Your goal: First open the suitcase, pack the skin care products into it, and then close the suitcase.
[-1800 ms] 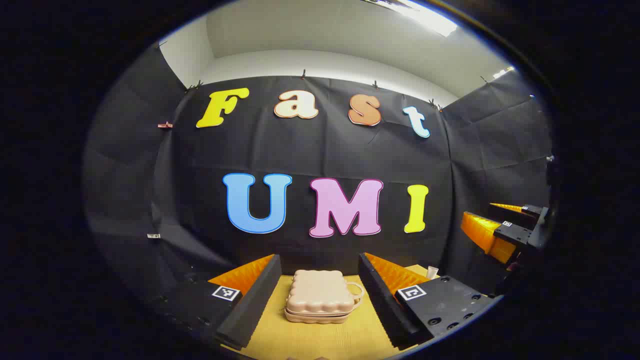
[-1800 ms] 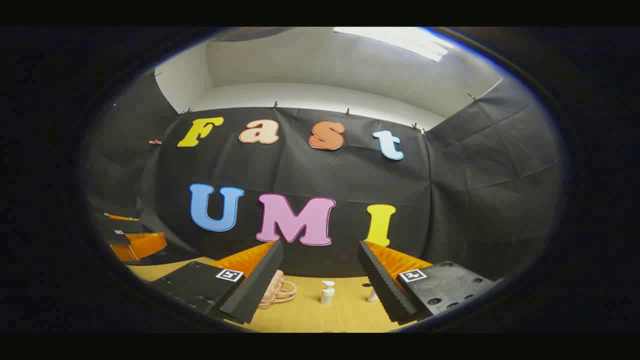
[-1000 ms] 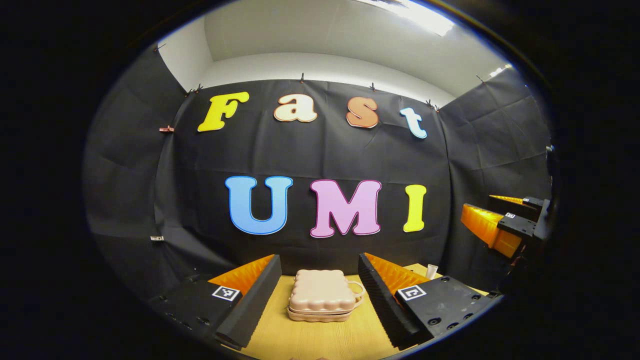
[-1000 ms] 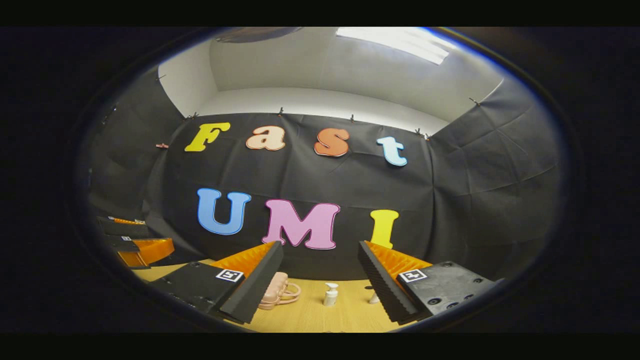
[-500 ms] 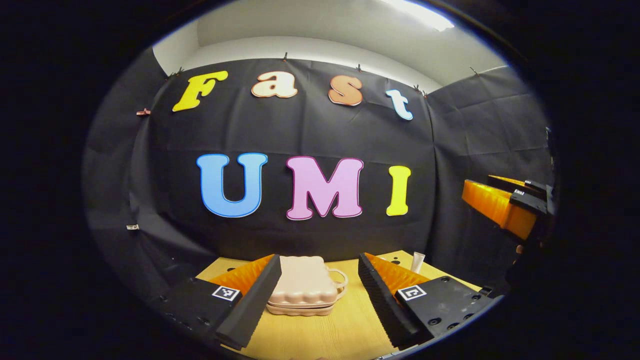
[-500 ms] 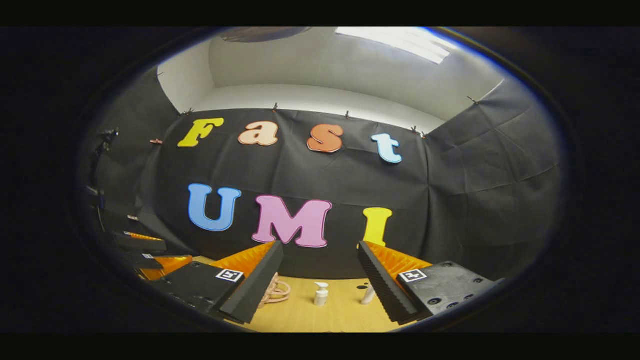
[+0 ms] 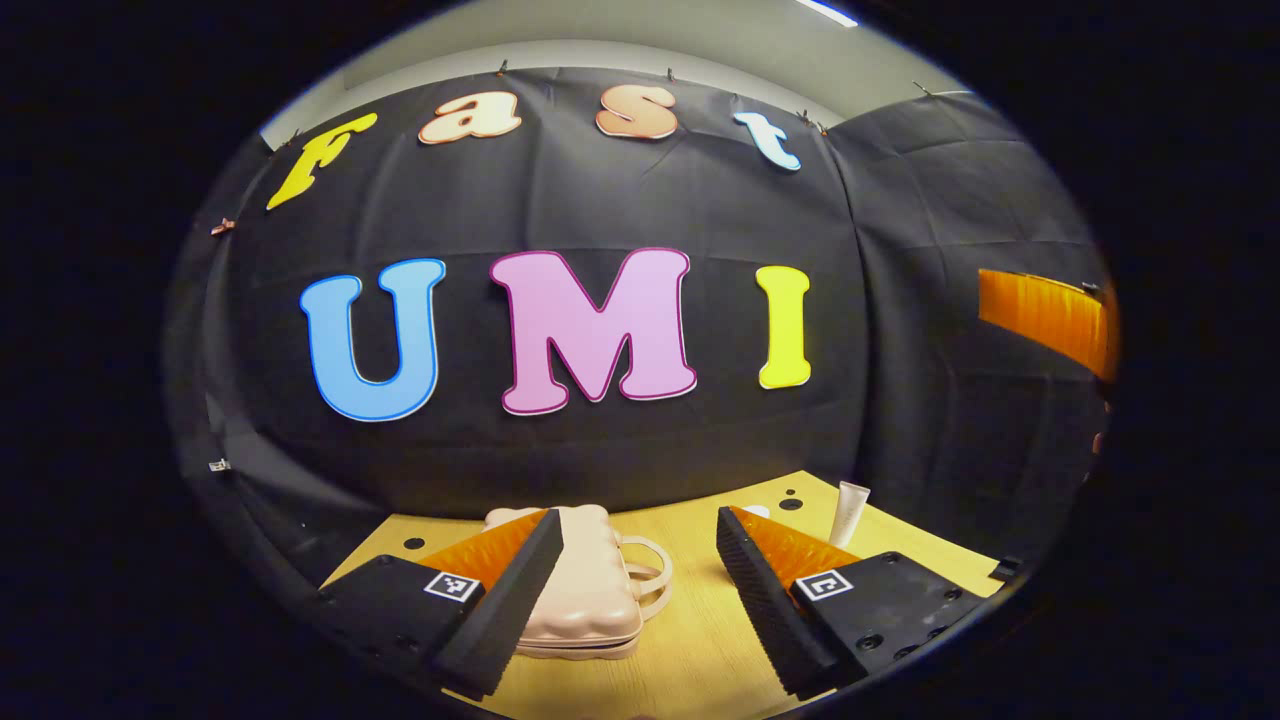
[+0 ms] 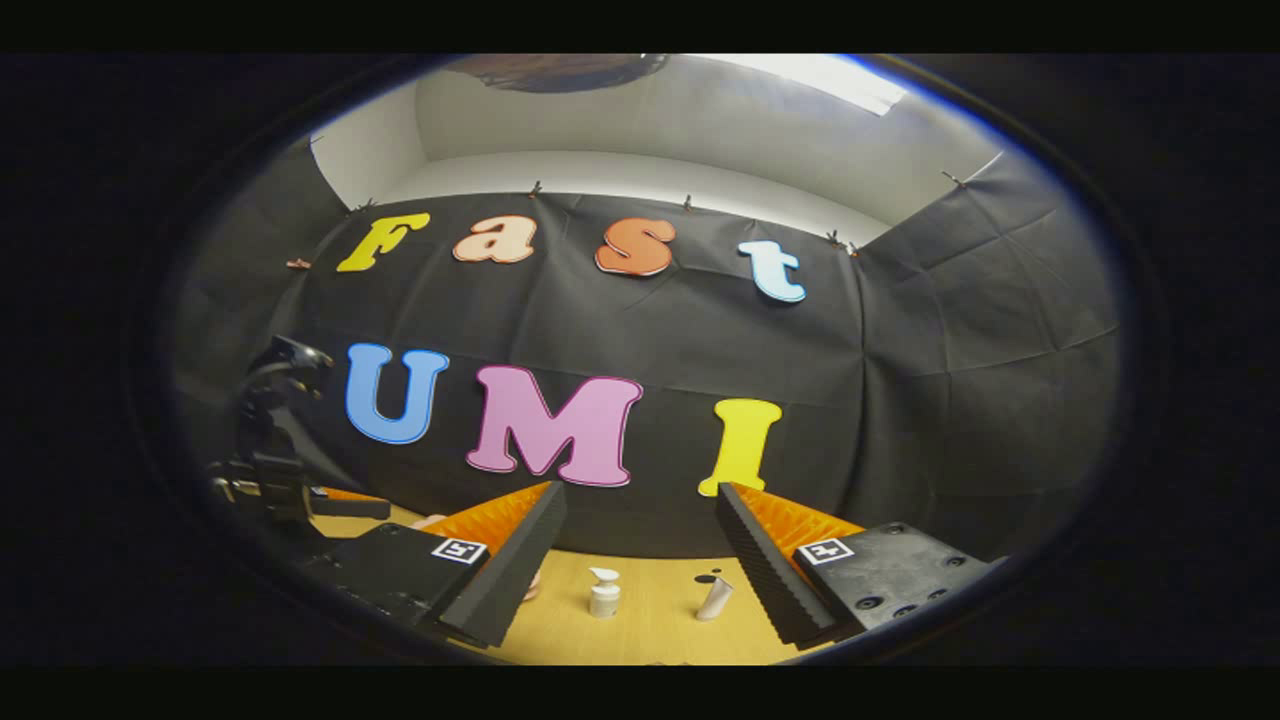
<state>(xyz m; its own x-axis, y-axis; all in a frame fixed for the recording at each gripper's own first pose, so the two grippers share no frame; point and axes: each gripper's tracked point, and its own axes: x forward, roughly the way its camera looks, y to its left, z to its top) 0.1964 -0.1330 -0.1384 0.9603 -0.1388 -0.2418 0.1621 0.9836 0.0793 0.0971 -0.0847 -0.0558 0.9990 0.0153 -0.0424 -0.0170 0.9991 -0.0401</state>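
With both the left gripper point(image 7: 640, 570) and right gripper point(image 8: 640, 555) spread wide and empty, we should approach the closed suitcase point(image 7: 585, 590), lying near on the table point(image 7: 700, 650), at its seam.

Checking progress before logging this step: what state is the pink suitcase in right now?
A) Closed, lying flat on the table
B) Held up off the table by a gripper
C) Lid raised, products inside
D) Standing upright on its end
A: in the left gripper view the suitcase lies flat on the table with its two shells together, between the open left gripper fingers.
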